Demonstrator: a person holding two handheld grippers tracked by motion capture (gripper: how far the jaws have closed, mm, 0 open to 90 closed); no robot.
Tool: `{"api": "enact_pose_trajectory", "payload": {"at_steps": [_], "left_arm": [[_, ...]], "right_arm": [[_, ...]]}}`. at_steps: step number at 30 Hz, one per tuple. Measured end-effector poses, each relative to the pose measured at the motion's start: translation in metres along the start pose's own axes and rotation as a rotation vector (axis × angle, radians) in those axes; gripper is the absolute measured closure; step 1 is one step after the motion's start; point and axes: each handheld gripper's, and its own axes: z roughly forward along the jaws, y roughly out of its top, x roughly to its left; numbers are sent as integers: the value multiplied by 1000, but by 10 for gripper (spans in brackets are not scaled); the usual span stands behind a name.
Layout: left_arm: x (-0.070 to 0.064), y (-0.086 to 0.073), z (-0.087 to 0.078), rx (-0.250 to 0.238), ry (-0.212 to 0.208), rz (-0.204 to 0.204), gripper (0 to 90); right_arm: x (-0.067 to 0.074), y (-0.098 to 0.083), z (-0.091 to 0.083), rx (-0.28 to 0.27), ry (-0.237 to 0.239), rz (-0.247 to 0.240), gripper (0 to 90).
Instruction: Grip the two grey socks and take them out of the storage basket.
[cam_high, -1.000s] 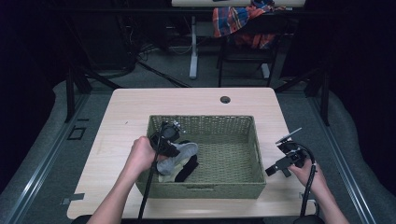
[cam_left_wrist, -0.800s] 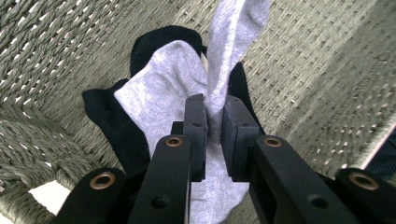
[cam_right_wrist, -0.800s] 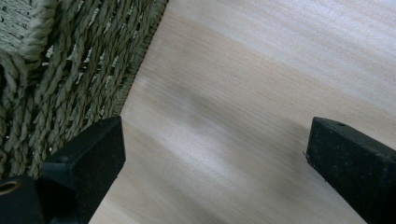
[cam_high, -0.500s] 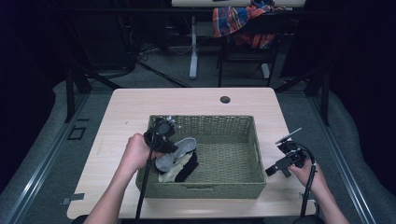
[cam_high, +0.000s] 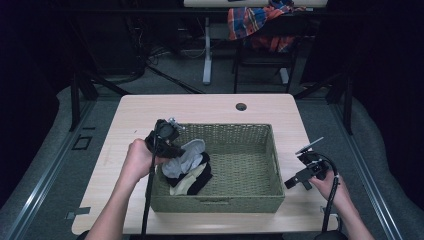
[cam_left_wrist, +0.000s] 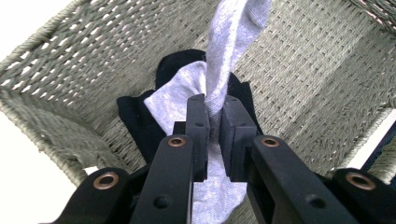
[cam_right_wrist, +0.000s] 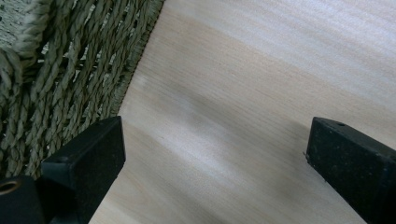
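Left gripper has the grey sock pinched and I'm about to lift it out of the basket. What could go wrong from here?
1. The grey sock lies on the black sock; lifting may drag that along.
2. The left gripper pinches only a bunched fold, so the sock might slip free.
3. The sock could snag the basket rim.

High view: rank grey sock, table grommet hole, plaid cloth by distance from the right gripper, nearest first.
From the right gripper, at the table's right edge:
1. Grey sock, in the basket's left half, clamped by the left gripper.
2. Grommet hole, at the table's far edge.
3. Plaid cloth, beyond the table, at the top.
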Motion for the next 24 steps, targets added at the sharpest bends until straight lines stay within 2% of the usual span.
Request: {"api": "enact_pose_trajectory", "payload": {"at_steps": [1,3,4,9,10,16,17,18,19,20,24], "left_arm": [[1,0,-1,-1,0,0,831],[2,0,-4,-7,6,-3,831],[2,0,-5,-12,8,-7,831],[3,-1,-17,-35,24,-20,833],[3,-2,-19,-36,26,-20,834],[6,-3,-36,-69,51,-35,835],[7,-4,-39,-80,57,-41,834],[9,-5,-42,-87,59,-47,834],[10,-7,-44,-91,65,-52,834],[12,-8,-47,-96,69,-61,834],[19,-14,-58,-107,86,-85,835]], "right_arm": [[2,-1,1,-13,0,16,44],[1,1,-1,15,1,-13,44],[1,1,-1,19,-2,-10,44],[5,-1,0,-19,-11,8,44],[5,0,-2,8,-12,-15,44],[4,-1,-3,10,-8,-9,44],[3,-1,-2,13,-12,-8,44],[4,-1,0,-11,-11,12,44],[4,-1,-1,1,2,3,44],[4,0,-1,12,-4,-5,44],[5,0,-1,9,-12,-12,45]]}}
